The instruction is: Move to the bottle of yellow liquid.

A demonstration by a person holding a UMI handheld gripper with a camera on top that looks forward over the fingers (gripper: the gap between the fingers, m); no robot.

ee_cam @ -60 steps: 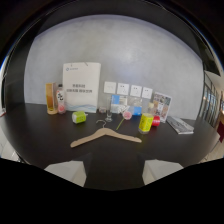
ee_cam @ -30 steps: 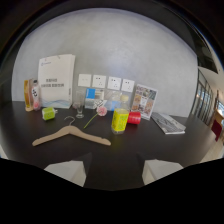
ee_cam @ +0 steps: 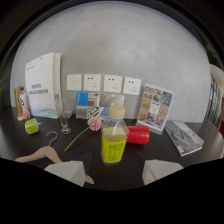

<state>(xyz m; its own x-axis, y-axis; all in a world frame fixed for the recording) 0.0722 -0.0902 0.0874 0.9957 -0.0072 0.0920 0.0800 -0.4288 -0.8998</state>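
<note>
A bottle [ee_cam: 114, 139] of yellow liquid stands upright on the dark worktop [ee_cam: 200, 160], just ahead of the released tongs [ee_cam: 115, 172]. It looks like smooth plastic, fairly full and so weighty and perhaps slippery; the labelled body below the neck seems the best hold.

1 yellow-liquid bottle [ee_cam: 114, 137], 1 red can [ee_cam: 138, 134], 1 hanger [ee_cam: 42, 155], 4 wall sockets [ee_cam: 104, 83], 1 glass [ee_cam: 66, 122].

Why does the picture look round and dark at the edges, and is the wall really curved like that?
Gripper view: a wide-angle lens bends the straight wall into a dome and leaves a black ring around the scene. Light is soft and even, brightest on the wall. The bottle of yellow liquid ahead of the hand-held gripper is slightly soft, its label unreadable; the fingers stand open.
</note>
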